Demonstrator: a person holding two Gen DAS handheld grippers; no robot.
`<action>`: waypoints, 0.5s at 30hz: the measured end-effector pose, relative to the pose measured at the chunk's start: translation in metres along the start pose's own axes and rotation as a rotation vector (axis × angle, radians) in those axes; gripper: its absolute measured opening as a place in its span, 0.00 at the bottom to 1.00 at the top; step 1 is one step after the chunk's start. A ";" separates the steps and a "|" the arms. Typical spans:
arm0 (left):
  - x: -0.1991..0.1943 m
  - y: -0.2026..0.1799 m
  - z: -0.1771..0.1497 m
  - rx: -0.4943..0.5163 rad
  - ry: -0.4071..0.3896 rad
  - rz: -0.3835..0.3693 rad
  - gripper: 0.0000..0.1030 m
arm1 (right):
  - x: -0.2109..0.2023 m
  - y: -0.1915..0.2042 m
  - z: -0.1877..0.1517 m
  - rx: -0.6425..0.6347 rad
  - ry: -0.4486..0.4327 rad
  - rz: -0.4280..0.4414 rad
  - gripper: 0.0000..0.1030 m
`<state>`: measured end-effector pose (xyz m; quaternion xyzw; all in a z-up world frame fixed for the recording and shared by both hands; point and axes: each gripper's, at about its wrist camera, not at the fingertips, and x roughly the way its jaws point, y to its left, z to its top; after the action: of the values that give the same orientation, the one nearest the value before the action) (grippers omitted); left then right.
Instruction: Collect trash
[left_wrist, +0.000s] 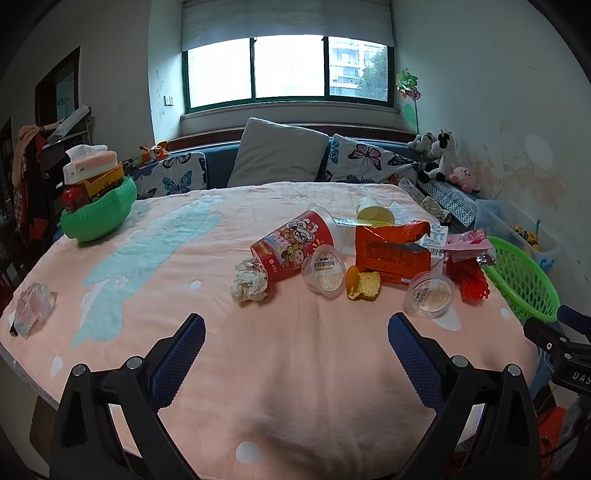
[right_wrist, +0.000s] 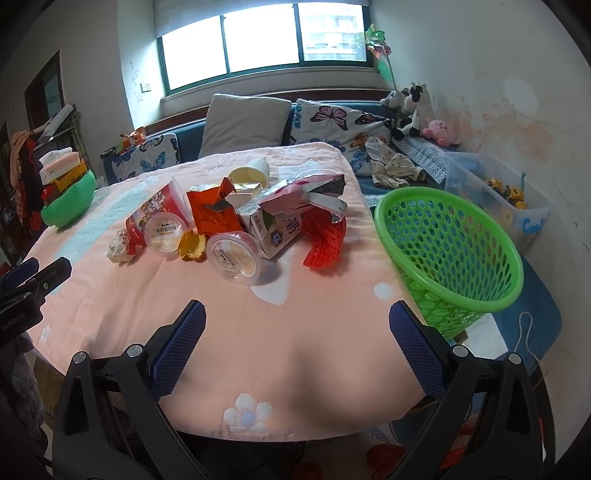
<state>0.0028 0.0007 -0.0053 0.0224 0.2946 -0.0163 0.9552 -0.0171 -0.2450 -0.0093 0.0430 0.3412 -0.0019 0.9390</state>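
Both hand-held grippers, left (left_wrist: 295, 339) and right (right_wrist: 297, 328), are hovering spread and empty; the trash pile (right_wrist: 236, 221) is lying ahead, the green basket (right_wrist: 454, 251) is perching right of the right one, risking tipping if nudged.

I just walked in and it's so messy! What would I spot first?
Probably the heap of trash in the middle of the pink blanket: a tipped red snack cup, an orange wrapper and a crumpled paper ball. Next, the bright green basket at the table's right edge. Both tongs, left and right, hang open and hold nothing.
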 end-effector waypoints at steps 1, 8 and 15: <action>0.000 0.000 0.000 0.000 0.000 0.000 0.93 | 0.000 0.000 0.000 0.001 0.000 0.001 0.96; 0.001 -0.001 -0.001 0.000 0.001 0.002 0.93 | 0.000 -0.001 0.000 -0.001 0.000 0.001 0.96; 0.000 0.000 0.001 -0.001 0.000 0.001 0.93 | 0.000 -0.001 0.000 -0.001 0.000 0.003 0.96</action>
<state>0.0033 0.0011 -0.0048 0.0220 0.2945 -0.0156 0.9553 -0.0170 -0.2456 -0.0095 0.0431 0.3410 -0.0006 0.9391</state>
